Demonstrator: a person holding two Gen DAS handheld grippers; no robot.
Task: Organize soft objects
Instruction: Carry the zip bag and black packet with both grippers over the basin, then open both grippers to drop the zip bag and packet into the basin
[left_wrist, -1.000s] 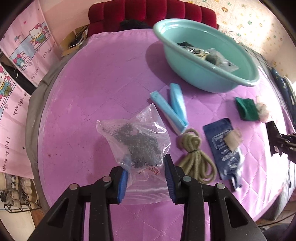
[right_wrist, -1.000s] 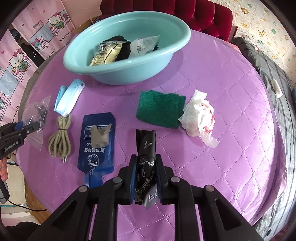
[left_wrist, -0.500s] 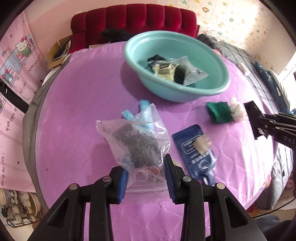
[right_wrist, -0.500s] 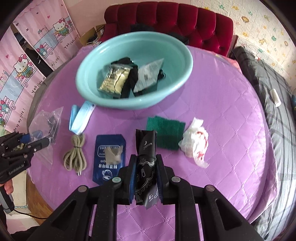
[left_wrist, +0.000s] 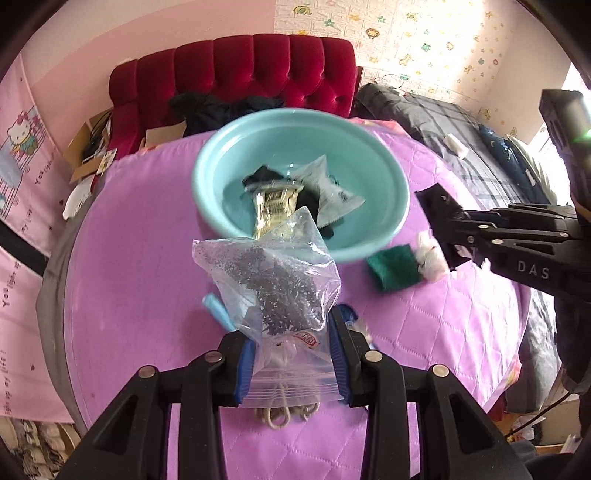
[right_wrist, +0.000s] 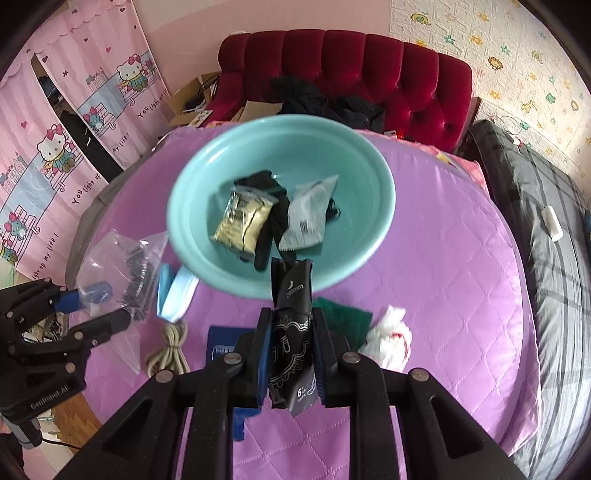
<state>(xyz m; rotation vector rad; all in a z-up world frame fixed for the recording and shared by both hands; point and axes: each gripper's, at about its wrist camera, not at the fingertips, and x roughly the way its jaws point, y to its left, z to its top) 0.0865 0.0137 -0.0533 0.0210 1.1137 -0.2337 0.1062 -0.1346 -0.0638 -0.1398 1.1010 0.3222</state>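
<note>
Soft objects are split between my two tools and the round bench covered in quilted purple cloth (right_wrist: 461, 266). My left tool (left_wrist: 291, 354) is clamped on a clear plastic zip bag of dark speckled material (left_wrist: 280, 288), lifted off the bench with its top just in front of the basin rim. Under that bag I see a coiled beige cord (right_wrist: 168, 349) and, beside it, folded pale blue cloth (right_wrist: 177, 291). Further in sits the round teal plastic basin (right_wrist: 369, 173), holding a gold foil packet (right_wrist: 242, 219), a black fabric piece (right_wrist: 271, 229) and a grey-white packet (right_wrist: 308, 214). My right tool (right_wrist: 291, 354) is closed on a black printed soft pouch (right_wrist: 291, 325), held upright near the basin's near rim. Behind its right finger lies a dark green scouring pad (right_wrist: 343, 312), touching a crumpled white tissue with red marks (right_wrist: 388, 332). A dark blue flat pouch (right_wrist: 221, 343) peeks out on the bench left of the right tool.
</note>
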